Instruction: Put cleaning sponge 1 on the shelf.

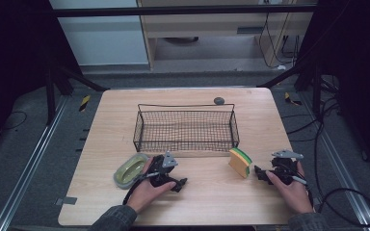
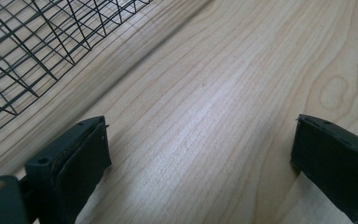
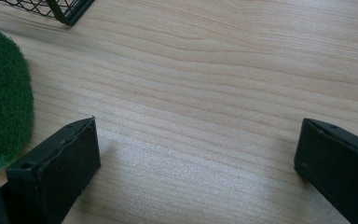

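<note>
A black wire basket (image 1: 186, 127) stands on the middle of the wooden table (image 1: 212, 197). A yellow sponge with a green scouring side (image 1: 240, 161) stands on edge near the basket's front right corner. An oval green-rimmed dish (image 1: 130, 170) lies at the front left. My left gripper (image 1: 178, 179) rests just right of the dish, open, with bare wood between its jaws (image 2: 200, 140). My right gripper (image 1: 262, 174) sits right of the sponge and points toward it, open over bare wood (image 3: 198, 144). The sponge's green face (image 3: 2, 102) lies just left of the left jaw.
A small dark round object (image 1: 218, 100) sits at the table's back edge behind the basket. The basket's mesh (image 2: 28, 51) is close at the upper left of the left gripper view, and its corner (image 3: 60, 9) shows in the right gripper view. Cables lie on the floor at the right.
</note>
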Available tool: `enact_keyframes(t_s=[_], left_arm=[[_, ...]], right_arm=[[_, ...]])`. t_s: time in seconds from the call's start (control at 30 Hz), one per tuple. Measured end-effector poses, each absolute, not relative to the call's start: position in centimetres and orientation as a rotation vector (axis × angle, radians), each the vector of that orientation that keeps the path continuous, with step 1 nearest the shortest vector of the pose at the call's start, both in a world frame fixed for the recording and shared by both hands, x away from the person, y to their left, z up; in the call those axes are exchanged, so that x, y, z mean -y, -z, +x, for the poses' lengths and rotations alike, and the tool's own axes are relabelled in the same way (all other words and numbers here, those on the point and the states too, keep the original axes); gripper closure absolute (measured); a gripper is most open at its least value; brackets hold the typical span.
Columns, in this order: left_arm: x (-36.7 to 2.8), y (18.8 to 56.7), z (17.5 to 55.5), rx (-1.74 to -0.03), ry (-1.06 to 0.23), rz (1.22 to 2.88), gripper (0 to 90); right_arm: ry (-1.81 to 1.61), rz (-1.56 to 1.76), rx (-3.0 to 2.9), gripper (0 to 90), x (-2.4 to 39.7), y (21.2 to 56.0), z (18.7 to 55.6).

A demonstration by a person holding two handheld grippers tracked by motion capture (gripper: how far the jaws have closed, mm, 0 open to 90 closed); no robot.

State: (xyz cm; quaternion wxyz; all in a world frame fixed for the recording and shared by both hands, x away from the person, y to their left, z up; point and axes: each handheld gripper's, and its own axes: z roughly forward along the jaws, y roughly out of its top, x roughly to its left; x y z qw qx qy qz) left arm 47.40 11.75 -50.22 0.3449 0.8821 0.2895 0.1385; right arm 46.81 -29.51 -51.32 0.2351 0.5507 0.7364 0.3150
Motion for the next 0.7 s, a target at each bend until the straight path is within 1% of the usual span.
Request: enact_keyframes(t_s=[0.13, 0.27, 0.4, 0.53, 0.63, 0.7], left_arm=[[-12.0, 48.9, 46.6, -0.709, -0.353, 2.279, 4.3], [-12.7, 47.2, 46.0, -0.705, -0.442, 2.295, 7.1], [-14.6, 45.0, 45.8, -0.713, -0.473, 2.317, 7.1], [-16.6, 43.1, 46.0, -0.687, -0.453, 2.444, 6.9], [-18.3, 42.0, 46.5, -0.712, -0.467, 2.478, 6.7], [-19.3, 41.3, 47.1, -0.759, -0.4, 2.484, 4.7]], right_arm=[[-0.865, 1.511, -2.021, 0.4, 29.5, 51.3, 46.8], [-0.864, 1.513, -2.018, 0.5, 29.5, 51.3, 46.8], [-0.861, 1.519, -2.014, 0.5, 29.4, 51.3, 46.7], [-0.862, 1.53, -2.006, 0.5, 29.4, 51.3, 46.7], [-0.863, 1.531, -2.005, 0.5, 29.3, 51.3, 46.6], [-0.86, 1.524, -2.01, 0.5, 29.4, 51.3, 46.6]])
